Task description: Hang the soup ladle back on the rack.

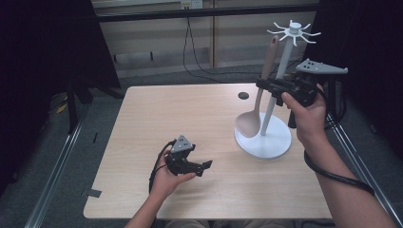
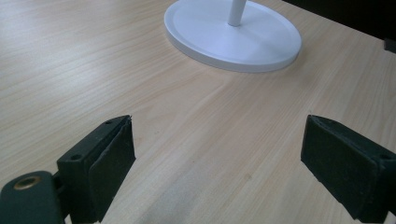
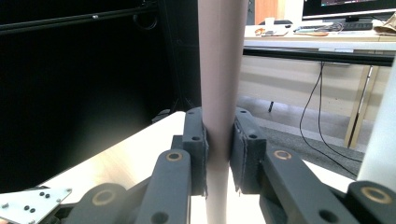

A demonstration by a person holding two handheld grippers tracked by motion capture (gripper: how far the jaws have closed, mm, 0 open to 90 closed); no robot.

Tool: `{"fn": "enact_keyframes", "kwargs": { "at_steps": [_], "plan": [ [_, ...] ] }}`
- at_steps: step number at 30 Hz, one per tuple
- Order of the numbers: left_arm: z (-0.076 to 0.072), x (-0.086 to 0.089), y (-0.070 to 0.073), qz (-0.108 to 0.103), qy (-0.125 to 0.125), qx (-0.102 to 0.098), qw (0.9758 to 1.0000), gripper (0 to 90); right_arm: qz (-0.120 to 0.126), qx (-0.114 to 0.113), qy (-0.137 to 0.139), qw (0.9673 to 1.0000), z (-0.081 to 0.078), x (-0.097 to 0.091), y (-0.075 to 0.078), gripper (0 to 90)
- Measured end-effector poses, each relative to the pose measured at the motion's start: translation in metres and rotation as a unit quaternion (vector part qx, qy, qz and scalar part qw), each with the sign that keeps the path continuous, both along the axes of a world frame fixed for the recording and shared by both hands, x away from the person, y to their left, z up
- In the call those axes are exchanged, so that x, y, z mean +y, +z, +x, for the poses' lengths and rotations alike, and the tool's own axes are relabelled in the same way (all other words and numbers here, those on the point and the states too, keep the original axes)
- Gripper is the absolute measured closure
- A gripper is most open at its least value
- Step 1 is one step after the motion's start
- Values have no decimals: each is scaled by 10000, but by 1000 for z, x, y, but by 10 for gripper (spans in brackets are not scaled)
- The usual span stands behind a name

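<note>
A beige spoon [image 1: 260,99] hangs upright beside the white rack pole [image 1: 277,85], its bowl [image 1: 248,124] just above the rack's round base [image 1: 275,145]. My right gripper [image 1: 263,84] is shut on the spoon's handle [image 3: 219,70], which runs straight up between the pads in the right gripper view. The rack's hook crown [image 1: 293,31] stands above the handle's tip. My left gripper [image 1: 207,165] rests low over the table near the front, jaws open with nothing between them [image 2: 217,163]. The rack base [image 2: 233,35] lies ahead of it.
The light wooden table [image 1: 180,118] has a small black round cap [image 1: 243,95] near its far edge. Dark curtains stand left and right, and cables hang by the far wall. A metal rail runs along each side of the table.
</note>
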State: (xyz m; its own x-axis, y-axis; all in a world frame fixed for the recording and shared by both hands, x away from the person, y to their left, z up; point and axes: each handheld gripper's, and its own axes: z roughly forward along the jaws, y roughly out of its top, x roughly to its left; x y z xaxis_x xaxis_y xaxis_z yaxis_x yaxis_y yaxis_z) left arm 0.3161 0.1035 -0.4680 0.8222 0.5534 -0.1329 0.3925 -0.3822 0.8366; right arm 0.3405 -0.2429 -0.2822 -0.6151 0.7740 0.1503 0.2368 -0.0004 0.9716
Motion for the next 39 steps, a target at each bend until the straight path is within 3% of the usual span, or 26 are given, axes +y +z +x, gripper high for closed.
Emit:
{"fn": "enact_keyframes", "kwargs": {
  "at_steps": [39],
  "plan": [
    [0, -1, 0, -8, -70, -20, 10000, 95, -98, 35, -345, 9994, 3, -18, -4, 776]
  ]
}}
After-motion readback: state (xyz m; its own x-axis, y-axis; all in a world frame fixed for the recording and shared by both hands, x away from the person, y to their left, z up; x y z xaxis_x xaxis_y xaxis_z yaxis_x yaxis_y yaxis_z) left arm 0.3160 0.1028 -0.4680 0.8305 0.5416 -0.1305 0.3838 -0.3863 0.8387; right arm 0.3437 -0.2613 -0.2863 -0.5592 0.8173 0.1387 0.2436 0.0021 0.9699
